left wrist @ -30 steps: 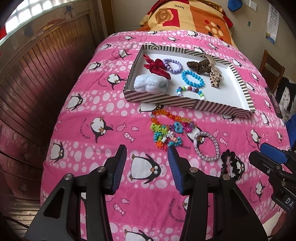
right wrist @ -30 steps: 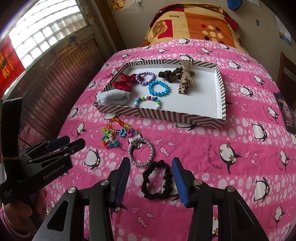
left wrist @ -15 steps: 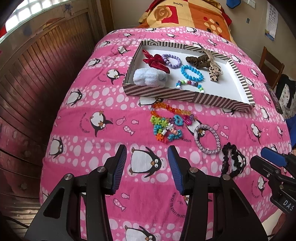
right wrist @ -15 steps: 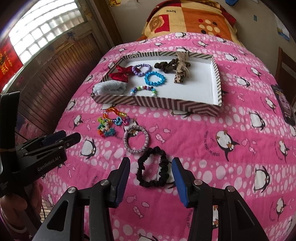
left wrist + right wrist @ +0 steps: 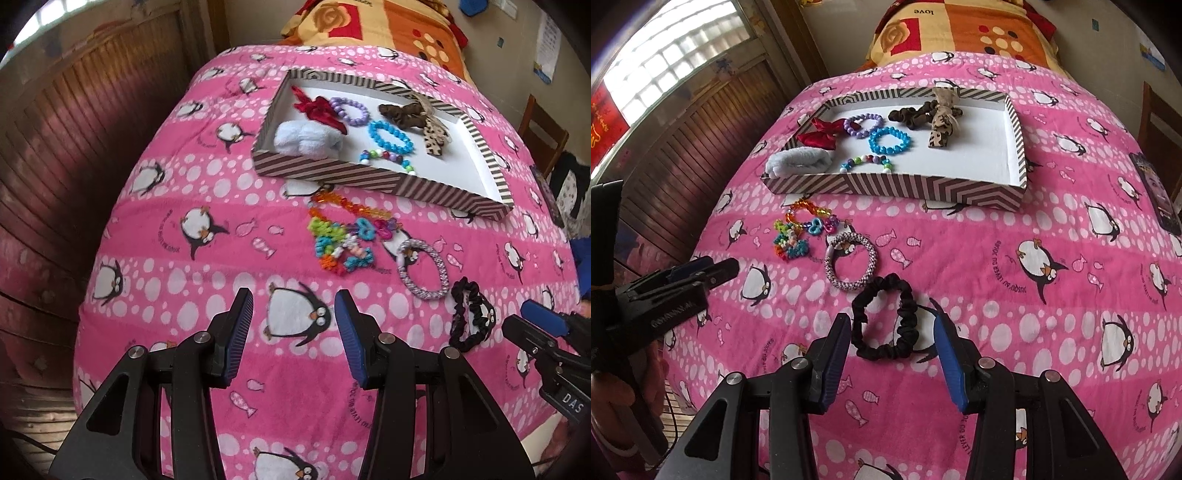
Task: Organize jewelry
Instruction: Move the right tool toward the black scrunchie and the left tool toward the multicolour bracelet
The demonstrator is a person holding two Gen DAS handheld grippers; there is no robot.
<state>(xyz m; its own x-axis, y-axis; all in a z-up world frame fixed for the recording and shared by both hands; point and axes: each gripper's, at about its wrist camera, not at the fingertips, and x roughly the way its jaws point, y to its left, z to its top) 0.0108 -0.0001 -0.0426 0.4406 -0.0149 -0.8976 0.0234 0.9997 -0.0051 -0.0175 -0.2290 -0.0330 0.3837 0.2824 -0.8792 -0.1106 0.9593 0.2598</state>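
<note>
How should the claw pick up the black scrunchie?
Probably from above: the black scrunchie lies flat on the blanket, just ahead of the open right claw. Pinch one side of the ruffled band, one finger inside the ring and one outside; it is soft and should bunch.

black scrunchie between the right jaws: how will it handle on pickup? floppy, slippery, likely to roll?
The black scrunchie is gathered, ruffled fabric, so probably soft and floppy: it should sag from one pinched side rather than hold its ring shape. It looks light, and lies flat on the plush blanket, so rolling is unlikely. The cloth should grip well, though a shallow pinch might catch blanket pile too.
</note>
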